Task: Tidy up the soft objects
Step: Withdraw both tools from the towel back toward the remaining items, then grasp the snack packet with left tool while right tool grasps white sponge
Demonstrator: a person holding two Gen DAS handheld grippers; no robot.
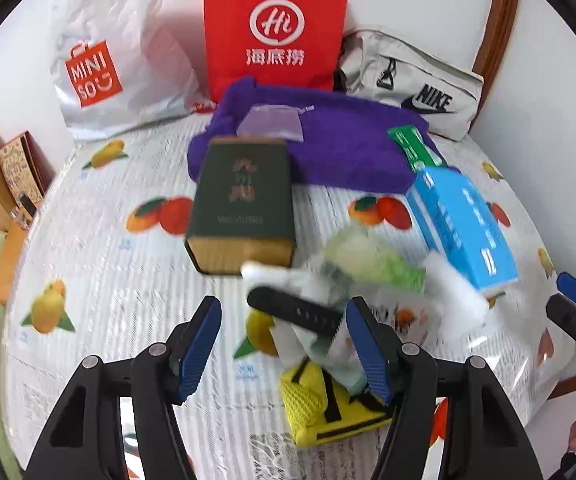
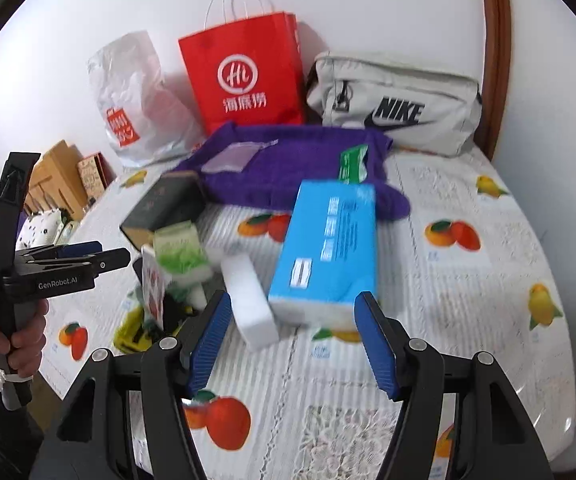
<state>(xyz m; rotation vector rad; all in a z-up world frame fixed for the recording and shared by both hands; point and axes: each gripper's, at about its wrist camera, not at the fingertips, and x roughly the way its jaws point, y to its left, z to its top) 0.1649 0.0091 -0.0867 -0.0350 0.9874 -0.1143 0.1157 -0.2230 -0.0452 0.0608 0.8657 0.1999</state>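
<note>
A purple towel (image 1: 328,148) lies crumpled at the back of the fruit-print table cover, also seen as the purple towel (image 2: 288,168). In front of it is a pile: a dark green box (image 1: 243,200), a blue tissue box (image 1: 460,224), a green-white soft pack (image 1: 372,260), a white foam block (image 1: 456,288), a black strap (image 1: 296,312) and a yellow mesh pouch (image 1: 320,404). My left gripper (image 1: 283,344) is open over the strap and pouch, gripping nothing. My right gripper (image 2: 294,340) is open just short of the white foam block (image 2: 251,304) and the blue tissue box (image 2: 328,248).
Against the wall stand a white Miniso bag (image 1: 103,60), a red paper bag (image 1: 275,28) and a grey Nike bag (image 1: 412,84). Cardboard boxes (image 1: 3,176) sit off the left edge. Each gripper shows in the other's view: right gripper (image 1: 572,304), left gripper (image 2: 99,254), held by a hand (image 2: 11,340).
</note>
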